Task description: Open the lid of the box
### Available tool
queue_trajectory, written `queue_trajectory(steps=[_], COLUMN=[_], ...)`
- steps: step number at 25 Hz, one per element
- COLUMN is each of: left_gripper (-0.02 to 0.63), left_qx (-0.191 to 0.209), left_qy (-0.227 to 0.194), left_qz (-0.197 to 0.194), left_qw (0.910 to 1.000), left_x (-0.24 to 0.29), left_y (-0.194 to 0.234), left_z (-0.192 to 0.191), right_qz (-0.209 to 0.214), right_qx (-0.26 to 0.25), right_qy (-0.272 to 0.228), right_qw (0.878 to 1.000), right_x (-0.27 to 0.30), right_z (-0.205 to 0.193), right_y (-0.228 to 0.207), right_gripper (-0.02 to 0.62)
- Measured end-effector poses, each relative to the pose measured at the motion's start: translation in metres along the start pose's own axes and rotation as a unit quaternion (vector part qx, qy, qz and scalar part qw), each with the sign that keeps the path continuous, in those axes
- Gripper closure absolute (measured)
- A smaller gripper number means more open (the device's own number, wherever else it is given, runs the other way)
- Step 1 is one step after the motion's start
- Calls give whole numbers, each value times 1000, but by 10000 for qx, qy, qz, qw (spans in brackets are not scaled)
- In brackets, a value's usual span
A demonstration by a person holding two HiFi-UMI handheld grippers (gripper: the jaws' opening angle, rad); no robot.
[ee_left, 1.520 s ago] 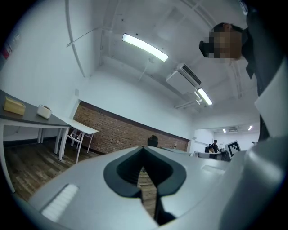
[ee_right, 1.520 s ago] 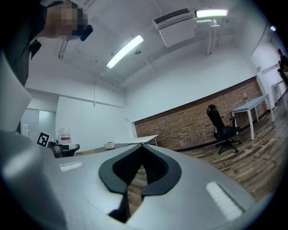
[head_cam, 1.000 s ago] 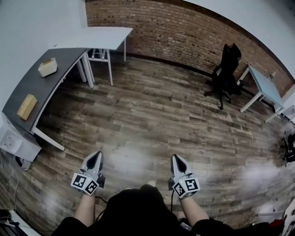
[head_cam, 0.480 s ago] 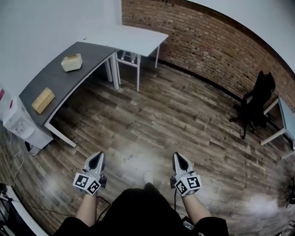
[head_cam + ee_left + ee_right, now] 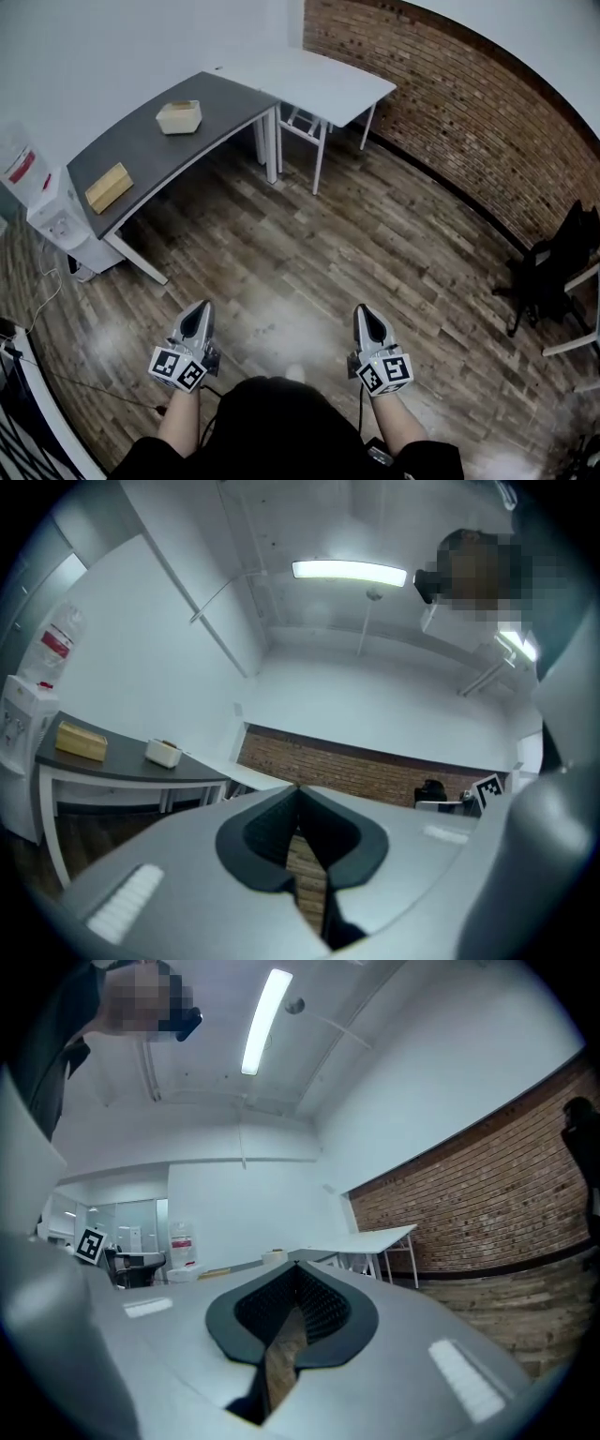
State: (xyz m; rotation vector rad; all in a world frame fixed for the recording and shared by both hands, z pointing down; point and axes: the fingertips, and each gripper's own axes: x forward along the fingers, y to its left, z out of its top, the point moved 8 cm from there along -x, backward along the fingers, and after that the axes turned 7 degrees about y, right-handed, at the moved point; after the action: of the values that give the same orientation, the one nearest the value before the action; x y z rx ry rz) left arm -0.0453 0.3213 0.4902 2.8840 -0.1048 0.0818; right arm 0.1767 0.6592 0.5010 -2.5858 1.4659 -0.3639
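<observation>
Wood floor, brick wall. The box, likely the pale one, sits on the surface well ahead. Left hand-held gripper and right hand-held gripper: closed, empty. Approach step, I judge; next I must get within reach.

Two claws, two boxes, one grey desk, one water cooler, one black chair

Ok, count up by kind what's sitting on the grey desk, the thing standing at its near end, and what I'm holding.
Boxes: 2, a pale box and a tan box
Water dispensers: 1, the water dispenser
Grippers: 2, the left gripper and the right gripper
Total: 5
</observation>
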Motion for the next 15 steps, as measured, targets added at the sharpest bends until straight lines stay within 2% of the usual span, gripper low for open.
queue_trajectory(steps=[5, 10, 15], left_gripper=[606, 606, 606], left_qx=[-22, -159, 246], left_qy=[34, -83, 207], left_qz=[540, 1277, 1595], left_qw=[9985, 9917, 9867], left_x=[-14, -45, -53], left_y=[2, 13, 34], left_z=[0, -1, -9], right_qz=[439, 890, 1205], right_qx=[132, 139, -169], right_qy=[153, 382, 428], right_qw=[9988, 9952, 9917], right_x=[32, 67, 91], right_z=[-6, -6, 1], right_y=[-9, -3, 17], right_gripper=[594, 594, 592])
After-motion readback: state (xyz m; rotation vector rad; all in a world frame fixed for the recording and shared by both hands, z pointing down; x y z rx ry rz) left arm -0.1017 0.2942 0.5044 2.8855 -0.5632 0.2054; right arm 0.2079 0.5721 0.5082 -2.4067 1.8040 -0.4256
